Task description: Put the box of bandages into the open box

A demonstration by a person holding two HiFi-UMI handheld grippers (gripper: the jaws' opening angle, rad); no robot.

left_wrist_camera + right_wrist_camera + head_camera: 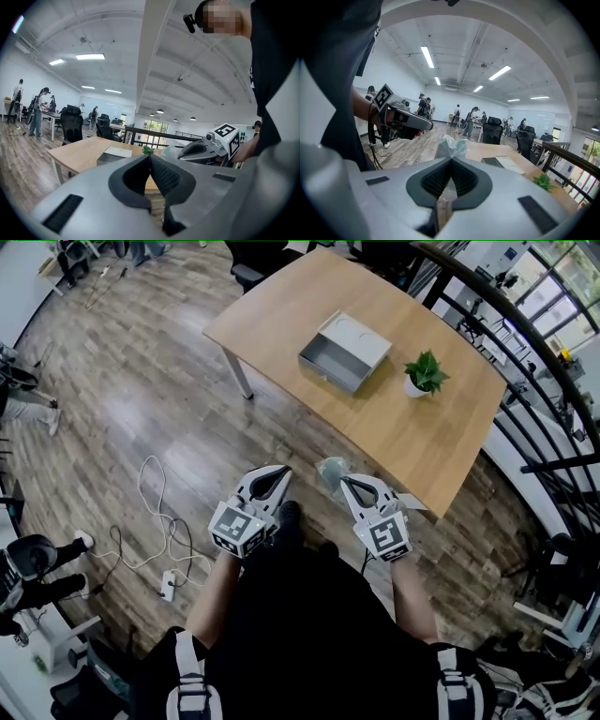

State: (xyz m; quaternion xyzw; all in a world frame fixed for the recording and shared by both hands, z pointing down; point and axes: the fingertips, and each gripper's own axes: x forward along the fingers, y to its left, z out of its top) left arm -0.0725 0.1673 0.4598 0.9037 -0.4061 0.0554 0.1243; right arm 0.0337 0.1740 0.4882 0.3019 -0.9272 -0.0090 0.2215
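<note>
Head view: my right gripper (pixel 349 486) is clenched on the box of bandages (pixel 330 471), a pale greenish packet in crinkly, glossy wrap that sticks out past the tips toward 11 o'clock. My left gripper (pixel 272 476) hangs just beside it at 9 o'clock, jaws together on nothing. The open box (pixel 323 367) sits on the table (pixel 412 437) well apart, at about 12 o'clock from my hands. It is a shallow grey rectangular tray with its pale lid folded back, and its inside looks bare. A small potted plant (pixel 426 373) stands near it at 3 o'clock. The table is smooth light wood, and the floor (pixel 141 399) is dark, shiny plank. As I judge it, the pick-up is done — the carry over the table edge and the drop into the box are left.

Left gripper view: the ribbed black pads meet in a tight seam with nothing between them. The grey box and the green plant show just above the tips, at 12 o'clock.

Right gripper view: my pads pinch the thin, translucent wrap — it bunches up softly beyond the tips, so it may crumple or slip.
</note>
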